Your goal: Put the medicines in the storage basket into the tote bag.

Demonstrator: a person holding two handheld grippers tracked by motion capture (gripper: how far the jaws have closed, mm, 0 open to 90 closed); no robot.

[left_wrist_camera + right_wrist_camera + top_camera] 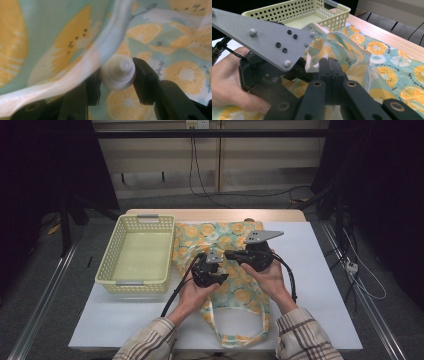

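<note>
A tote bag (200, 235) printed with orange slices lies on the white table (325, 275), its handles toward the front edge. My left gripper (214, 265) reaches into the bag's mouth. In the left gripper view its jaws (117, 72) are shut on a white round cap (120, 75) with a small nozzle, and the bag's pale rim (100, 52) arches over it. My right gripper (228, 254) comes in from the right. In the right gripper view it (329, 62) is shut on the bag's upper edge (342, 47) and holds it raised beside the left gripper's grey plate (262, 32).
A pale yellow perforated basket (111, 255) stands left of the bag, touching its edge; it is also in the right gripper view (294, 12). Bare white table lies right of the bag. A wooden strip (215, 215) runs along the table's far side.
</note>
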